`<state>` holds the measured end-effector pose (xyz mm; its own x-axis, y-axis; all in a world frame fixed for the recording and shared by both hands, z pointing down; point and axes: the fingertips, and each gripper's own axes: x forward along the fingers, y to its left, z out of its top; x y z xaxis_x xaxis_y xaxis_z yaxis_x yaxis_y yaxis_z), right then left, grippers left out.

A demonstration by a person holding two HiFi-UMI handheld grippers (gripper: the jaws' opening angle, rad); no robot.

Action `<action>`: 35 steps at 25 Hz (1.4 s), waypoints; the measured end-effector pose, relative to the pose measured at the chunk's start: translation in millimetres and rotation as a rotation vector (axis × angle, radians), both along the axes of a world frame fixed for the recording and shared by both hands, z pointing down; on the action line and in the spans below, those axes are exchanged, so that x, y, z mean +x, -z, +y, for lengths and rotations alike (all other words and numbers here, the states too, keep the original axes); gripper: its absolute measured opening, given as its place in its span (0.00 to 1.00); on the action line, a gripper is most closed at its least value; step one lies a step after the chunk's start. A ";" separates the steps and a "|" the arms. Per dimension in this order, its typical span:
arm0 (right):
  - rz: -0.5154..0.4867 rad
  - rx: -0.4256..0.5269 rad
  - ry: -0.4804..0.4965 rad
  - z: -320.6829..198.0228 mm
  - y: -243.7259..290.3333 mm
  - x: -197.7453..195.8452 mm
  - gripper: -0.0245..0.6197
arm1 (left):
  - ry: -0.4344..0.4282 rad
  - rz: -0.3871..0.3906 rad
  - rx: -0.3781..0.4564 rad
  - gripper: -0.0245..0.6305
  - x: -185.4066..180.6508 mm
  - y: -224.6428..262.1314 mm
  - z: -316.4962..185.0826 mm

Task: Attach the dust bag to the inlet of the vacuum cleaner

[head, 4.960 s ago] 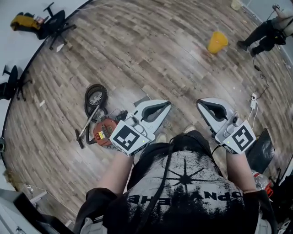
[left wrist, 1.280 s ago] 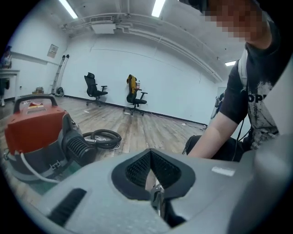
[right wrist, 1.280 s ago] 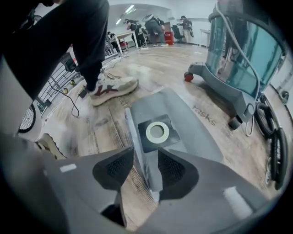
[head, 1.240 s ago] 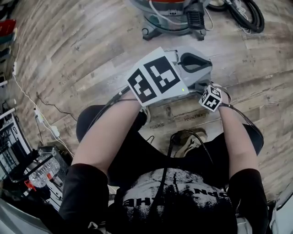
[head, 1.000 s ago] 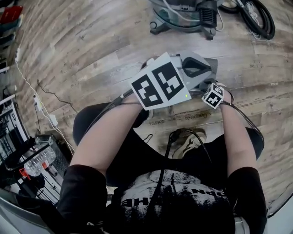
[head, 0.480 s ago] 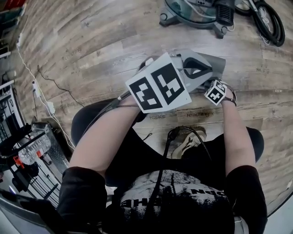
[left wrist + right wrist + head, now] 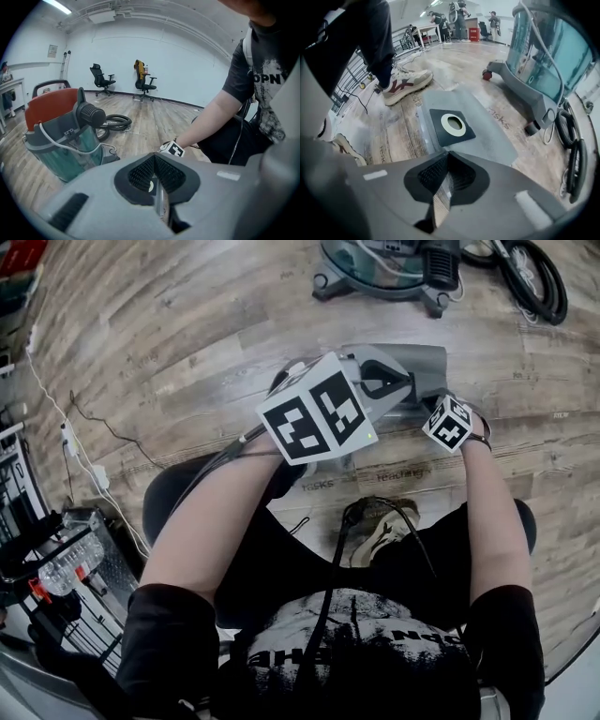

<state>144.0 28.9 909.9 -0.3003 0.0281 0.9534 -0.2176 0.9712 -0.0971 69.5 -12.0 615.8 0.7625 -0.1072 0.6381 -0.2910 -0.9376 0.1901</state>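
Note:
The grey dust bag [image 7: 487,136] lies flat on the wood floor, its black collar with the white ring [image 7: 453,123] facing up. It shows as a grey sheet [image 7: 427,360] in the head view, just short of the vacuum cleaner [image 7: 375,263]. My right gripper [image 7: 449,153] points steeply down. Its jaws have just been closing and now stand shut on the bag's near edge, which runs in under the tips. My left gripper [image 7: 154,157] is shut just beside it, with the bag's ring glimpsed below its tips. The right marker cube [image 7: 174,149] sits just past them.
The vacuum's red lid and clear tank [image 7: 61,136] stand close on the left, and its wheeled base [image 7: 543,61] is near the bag. A coiled black hose [image 7: 534,277] lies beyond. My shoe [image 7: 405,84] is beside the bag. A cable [image 7: 103,442] and a rack [image 7: 70,563] are on the left.
Five seconds ago both grippers hung open over bare floor, away from the vacuum. Now they are low over the bag beside it. The right cube has shifted slightly in the last second.

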 end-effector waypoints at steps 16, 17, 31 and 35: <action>-0.257 -0.073 0.054 -25.0 121.7 -39.5 0.05 | -0.208 -0.495 0.043 0.37 -20.1 -148.5 43.3; -0.273 -0.076 0.047 -27.5 127.6 -43.8 0.05 | -0.207 -0.514 0.064 0.37 -20.9 -155.4 39.8; -0.336 -0.105 0.004 -33.7 158.4 -35.6 0.05 | -0.108 -0.540 0.171 0.15 -26.2 -188.3 19.2; -0.360 -0.107 -0.010 -38.9 167.4 -36.6 0.05 | -0.070 -0.526 0.202 0.09 -28.1 -179.2 10.0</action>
